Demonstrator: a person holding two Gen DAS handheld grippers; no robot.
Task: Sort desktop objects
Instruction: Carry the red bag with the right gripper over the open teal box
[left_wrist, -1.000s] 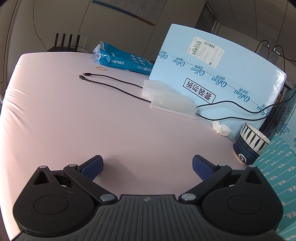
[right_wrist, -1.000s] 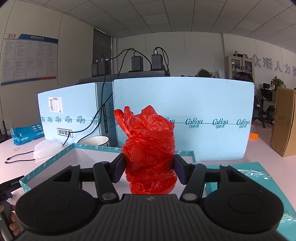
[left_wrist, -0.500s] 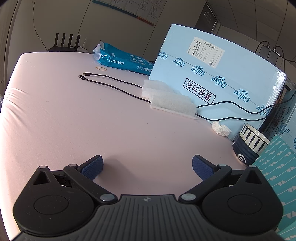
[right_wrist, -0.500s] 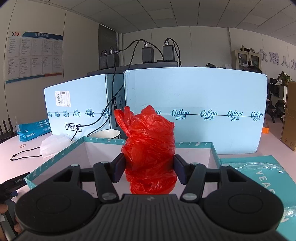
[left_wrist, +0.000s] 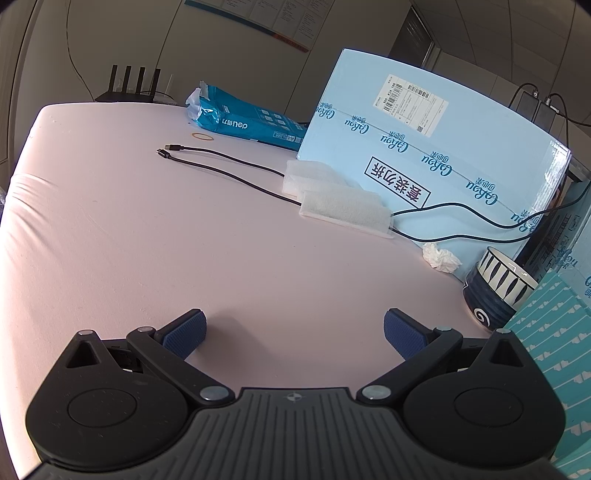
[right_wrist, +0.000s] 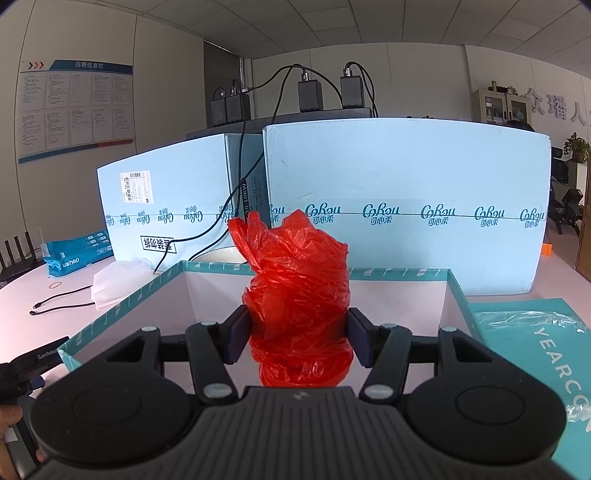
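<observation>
Since a second ago the right gripper (right_wrist: 298, 338) has carried the red plastic bag (right_wrist: 297, 295), clamped between its pads, closer over the teal box (right_wrist: 122, 306). Next: lower and release inside. Left gripper (left_wrist: 293, 330) hangs open, empty, above the pink surface (left_wrist: 147, 236).

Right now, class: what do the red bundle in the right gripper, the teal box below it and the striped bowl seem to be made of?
Red bundle: thin glossy plastic film, crinkled and translucent. Teal box: probably matte printed cardboard, with straight thin walls and a white inside. Striped bowl: likely glazed ceramic, with a thick rim and a slight sheen.
</observation>
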